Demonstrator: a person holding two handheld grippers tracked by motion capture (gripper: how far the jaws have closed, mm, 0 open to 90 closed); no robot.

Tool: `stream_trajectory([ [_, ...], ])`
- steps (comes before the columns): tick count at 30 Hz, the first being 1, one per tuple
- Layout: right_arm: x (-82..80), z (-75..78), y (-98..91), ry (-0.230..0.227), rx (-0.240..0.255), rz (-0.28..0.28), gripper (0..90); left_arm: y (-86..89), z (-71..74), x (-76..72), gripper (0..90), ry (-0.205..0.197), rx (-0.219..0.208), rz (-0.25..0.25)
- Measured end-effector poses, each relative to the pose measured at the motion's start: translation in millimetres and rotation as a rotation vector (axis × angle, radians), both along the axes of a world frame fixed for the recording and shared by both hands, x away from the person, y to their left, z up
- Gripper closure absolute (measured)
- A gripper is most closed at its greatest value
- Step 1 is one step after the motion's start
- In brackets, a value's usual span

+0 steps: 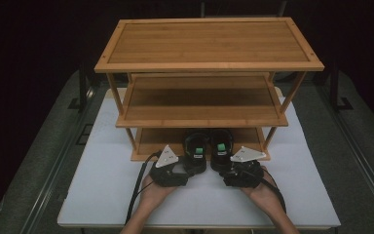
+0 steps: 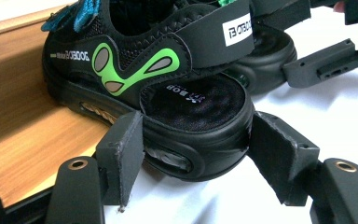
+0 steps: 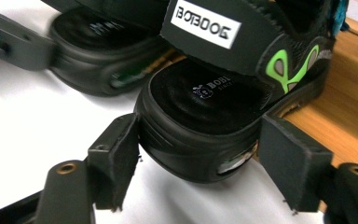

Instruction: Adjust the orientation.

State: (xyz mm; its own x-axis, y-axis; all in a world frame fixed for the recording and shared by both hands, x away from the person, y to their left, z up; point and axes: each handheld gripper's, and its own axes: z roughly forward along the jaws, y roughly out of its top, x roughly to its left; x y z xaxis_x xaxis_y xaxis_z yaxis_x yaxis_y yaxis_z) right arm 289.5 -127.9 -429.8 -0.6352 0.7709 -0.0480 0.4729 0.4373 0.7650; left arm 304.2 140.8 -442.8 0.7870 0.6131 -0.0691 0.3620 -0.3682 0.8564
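Gripping Two Sandal Heels at the Foot of the Rack

Holding a gripper in each hand, the person is working at the near edge of the white tabletop (image 1: 102,195). The left gripper (image 1: 187,165) is sitting around the heel of the left sandal (image 2: 168,93): its left pad is lying against the sole's side, while the right pad looks just touching or a hair off, so I cannot tell whether it is truly clamped. The right gripper (image 1: 224,168) is straddling the heel of the right sandal (image 3: 205,121), its left pad touching the sole and its right pad standing apart from it, so those jaws are apart around the heel.

Farther off, both sandals are lying side by side with toes resting on the bottom shelf (image 1: 151,139) of the wooden rack (image 1: 209,44) and heels hanging out over the tabletop.

Judging from this, the risk is an uneven grip: a pad bearing on the rounded, rubbery heel may be slipping off when moved, twisting the sandal or dragging its toe across the shelf lip. The neighbouring sandals are nearly touching, so one could be nudging the other askew.
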Motion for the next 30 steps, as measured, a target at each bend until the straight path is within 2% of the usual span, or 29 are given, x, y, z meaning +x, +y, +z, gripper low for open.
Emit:
stream_trajectory([
  [4,2.1,0.6,4.0,-0.004,0.011,0.015,32.9,-3.0,-0.6,2.9,34.9,-0.003,0.005,0.008],
  [16,8.0,-3.6,3.7,-0.005,0.025,-0.017,33.1,-2.4,-4.8,13.4,34.8,-0.022,-0.011,0.007],
  [18,7.7,-3.7,3.4,-0.004,0.029,-0.02,33.1,-2.9,-4.2,12.2,34.8,-0.017,-0.008,0.014],
  [20,7.0,-3.6,3.5,-0.006,0.03,-0.023,33.7,-4.3,-2.8,10.3,34.8,-0.03,0.009,0.021],
  [25,1.9,-2.6,0.9,-0.013,0.05,-0.038,38.5,-4.9,0.0,3.6,35.0,-0.002,0.045,0.023],
  [28,-2.9,-2.9,-0.1,-0.014,0.059,-0.058,41.1,-4.4,2.9,-3.7,41.0,-0.018,0.048,0.023],
  [30,-7.6,-3.4,-0.6,-0.017,0.072,-0.067,45.2,-4.6,4.3,-8.1,46.7,-0.013,0.055,0.019],
])
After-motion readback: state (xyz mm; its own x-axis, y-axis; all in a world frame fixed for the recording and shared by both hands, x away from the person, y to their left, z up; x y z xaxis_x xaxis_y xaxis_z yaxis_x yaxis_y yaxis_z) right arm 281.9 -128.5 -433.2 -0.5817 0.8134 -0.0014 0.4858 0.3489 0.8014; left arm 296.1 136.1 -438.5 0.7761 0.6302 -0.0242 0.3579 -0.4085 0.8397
